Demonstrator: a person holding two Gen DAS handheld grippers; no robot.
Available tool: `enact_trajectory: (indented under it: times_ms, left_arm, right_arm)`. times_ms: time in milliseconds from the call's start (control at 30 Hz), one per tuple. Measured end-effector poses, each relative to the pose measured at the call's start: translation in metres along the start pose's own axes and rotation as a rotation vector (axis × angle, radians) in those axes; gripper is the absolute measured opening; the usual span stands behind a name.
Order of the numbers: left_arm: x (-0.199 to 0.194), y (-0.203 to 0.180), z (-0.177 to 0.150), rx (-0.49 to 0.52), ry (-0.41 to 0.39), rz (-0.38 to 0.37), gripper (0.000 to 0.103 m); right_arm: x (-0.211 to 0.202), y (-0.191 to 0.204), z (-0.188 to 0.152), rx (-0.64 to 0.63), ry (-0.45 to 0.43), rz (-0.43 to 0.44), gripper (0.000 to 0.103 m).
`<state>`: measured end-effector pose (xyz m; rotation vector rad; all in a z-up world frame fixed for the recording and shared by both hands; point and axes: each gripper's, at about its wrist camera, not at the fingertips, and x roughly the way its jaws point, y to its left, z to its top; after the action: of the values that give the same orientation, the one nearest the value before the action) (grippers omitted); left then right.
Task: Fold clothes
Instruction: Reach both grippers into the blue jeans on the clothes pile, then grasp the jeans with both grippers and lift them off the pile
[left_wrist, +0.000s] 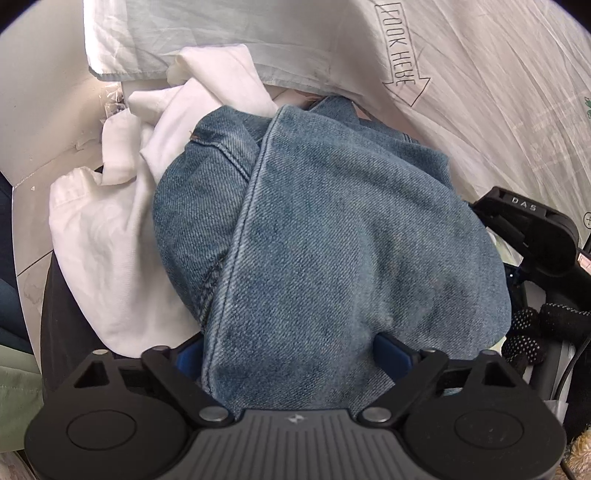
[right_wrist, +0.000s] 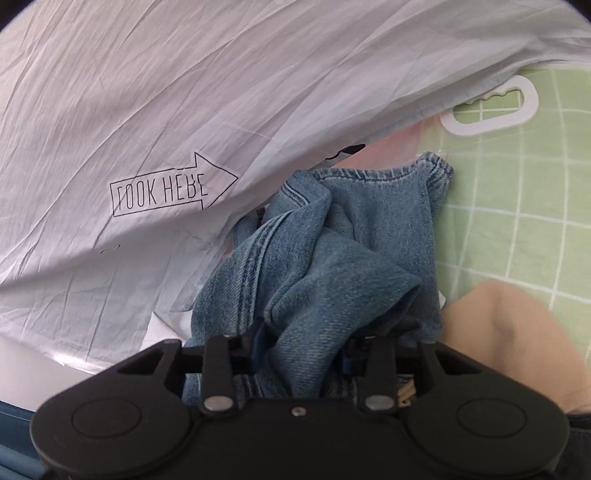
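Bunched jeans (left_wrist: 332, 229) crowd your frame centre; a white garment (left_wrist: 122, 236) blocks the left; open green grid mat (right_wrist: 517, 206) lies right.

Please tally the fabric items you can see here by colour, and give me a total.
Blue denim: 1, the jeans held between the left gripper and the right gripper.
White: 2, the crumpled white garment and the printed white sheet.
Green: 1, the checked green cloth.
Total: 4.

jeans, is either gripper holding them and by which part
Both grippers hold the jeans. The left gripper pinches a seamed fold, the right gripper a bunched fold; which part of the garment cannot be told.
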<state>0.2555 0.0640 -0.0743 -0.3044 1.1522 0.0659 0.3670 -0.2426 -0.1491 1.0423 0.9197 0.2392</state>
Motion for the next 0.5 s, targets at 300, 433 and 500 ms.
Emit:
enact_trajectory:
  times_ms: [300,433,500]
  left_arm:
    - [-0.043,0.004,-0.007,-0.009,-0.107,-0.014,0.035]
    - [-0.064,-0.004,-0.013,0.013,-0.145,-0.072,0.033]
    - [-0.069,-0.012,-0.011,0.029,-0.159,-0.110,0.033]
  right_arm:
    - [-0.042,0.008,-0.014,-0.058,-0.106,0.114,0.009]
    - [-0.068,0.027,-0.024,-0.102,-0.140,0.191,0.009]
    - [-0.081,0.030,-0.028,-0.093,-0.156,0.232,0.009]
